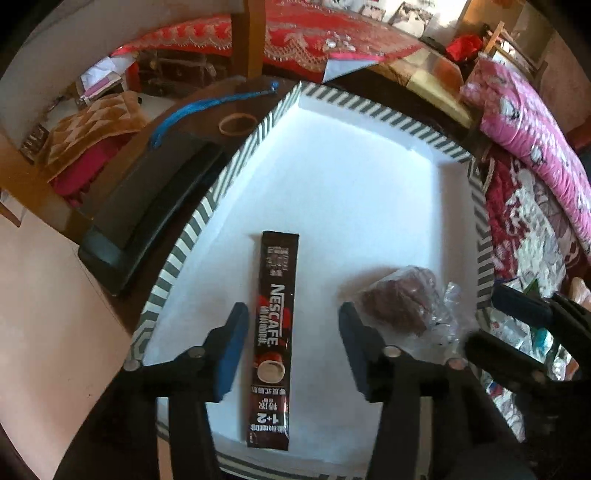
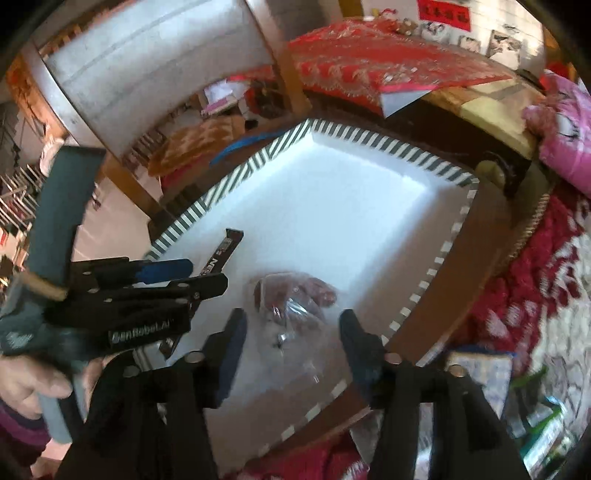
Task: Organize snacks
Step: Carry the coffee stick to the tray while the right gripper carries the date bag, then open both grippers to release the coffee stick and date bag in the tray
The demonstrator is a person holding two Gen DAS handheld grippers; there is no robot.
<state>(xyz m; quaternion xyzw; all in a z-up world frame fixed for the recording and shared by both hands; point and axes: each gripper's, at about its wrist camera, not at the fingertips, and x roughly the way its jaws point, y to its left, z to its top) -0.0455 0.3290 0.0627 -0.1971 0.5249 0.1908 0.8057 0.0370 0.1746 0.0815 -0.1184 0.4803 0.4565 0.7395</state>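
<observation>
A shallow white box with a grey-and-white striped rim (image 1: 207,218) (image 2: 221,192) fills both views. A dark brown Nescafe stick (image 1: 275,332) (image 2: 221,253) lies flat on its floor. My left gripper (image 1: 293,310) (image 2: 192,275) hovers over it, open, a finger on each side and neither pad touching. To the right of the stick lies a clear bag of reddish-brown snack (image 1: 399,299) (image 2: 295,291). My right gripper (image 2: 292,317) (image 1: 506,325) stands open above that bag, its pads clear of the plastic.
Left of the box lie a black flat case (image 1: 147,206), a rubber band (image 1: 236,123) and a blue cord (image 1: 207,105). A red cloth (image 1: 314,33) covers the far table. Pink bedding (image 1: 535,122) and more packets (image 2: 546,417) lie to the right. A hand (image 2: 33,380) holds the left gripper.
</observation>
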